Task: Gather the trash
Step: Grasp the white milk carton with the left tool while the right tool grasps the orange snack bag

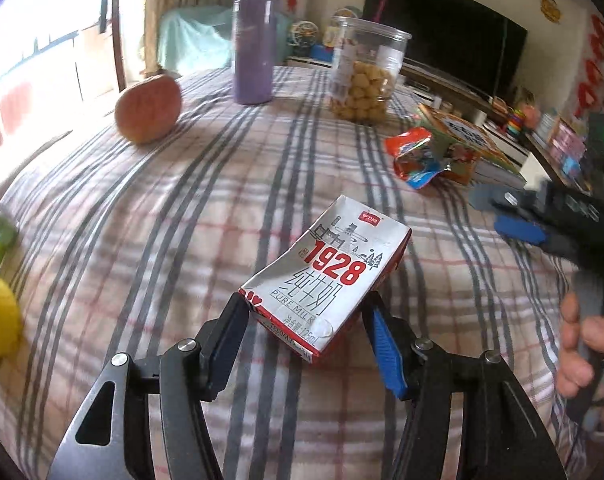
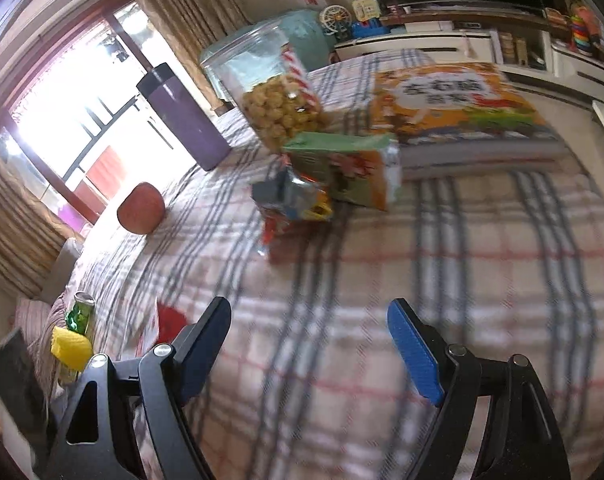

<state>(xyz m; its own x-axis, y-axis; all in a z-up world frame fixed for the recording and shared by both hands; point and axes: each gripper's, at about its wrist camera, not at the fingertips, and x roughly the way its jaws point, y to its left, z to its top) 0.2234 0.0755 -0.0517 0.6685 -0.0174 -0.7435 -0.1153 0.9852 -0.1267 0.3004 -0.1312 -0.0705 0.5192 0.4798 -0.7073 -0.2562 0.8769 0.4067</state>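
Observation:
A crumpled white and red milk carton (image 1: pixel 326 276) marked 1928 lies on the checked tablecloth (image 1: pixel 182 216). My left gripper (image 1: pixel 306 312) has one finger on each side of the carton's near end, touching or nearly touching it. My right gripper (image 2: pixel 310 320) is open and empty above the cloth; it also shows at the right of the left wrist view (image 1: pixel 502 216). A crumpled red and blue snack wrapper (image 2: pixel 294 208) lies ahead of the right gripper, in front of a green and orange juice carton (image 2: pixel 350 168). The wrapper also shows in the left wrist view (image 1: pixel 416 156).
A purple flask (image 1: pixel 254 40), a clear jar of yellow snack balls (image 1: pixel 362 72), an apple (image 1: pixel 148 108) and an orange book (image 2: pixel 454 100) stand on the table. A green can (image 2: pixel 80 314) and a yellow object (image 2: pixel 70 346) sit at the left edge.

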